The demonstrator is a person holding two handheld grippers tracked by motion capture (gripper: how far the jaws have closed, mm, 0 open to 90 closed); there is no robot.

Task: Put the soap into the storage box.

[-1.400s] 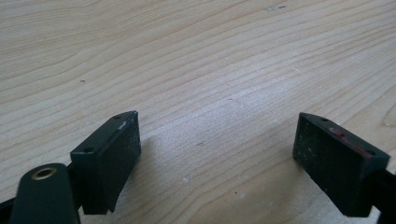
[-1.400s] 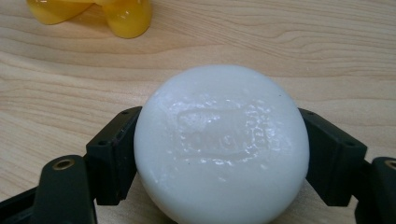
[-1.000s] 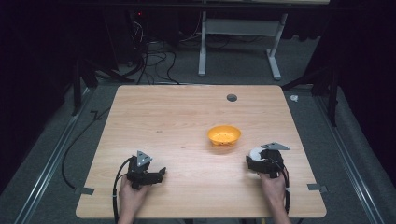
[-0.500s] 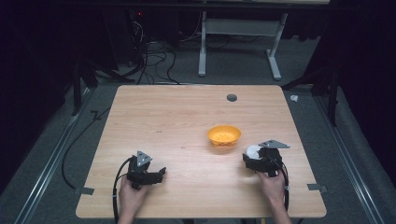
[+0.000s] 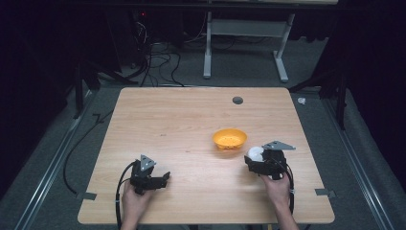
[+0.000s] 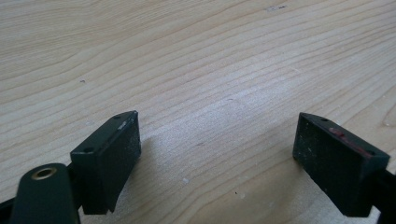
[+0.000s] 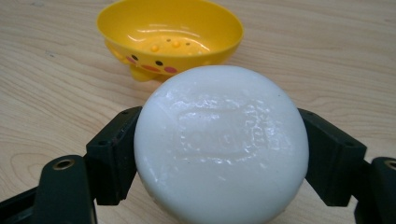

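Beside the yellow bowl (image 7: 170,35), your right gripper (image 7: 219,149) has edged closer — jaws clamped on the white soap (image 7: 222,144) — ready to drop it in; left gripper (image 6: 219,158) idles agape, empty.

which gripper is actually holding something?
The right gripper: its jaws are shut on the white soap bar, just short of the yellow bowl. The left gripper is open, with bare table between its jaws.
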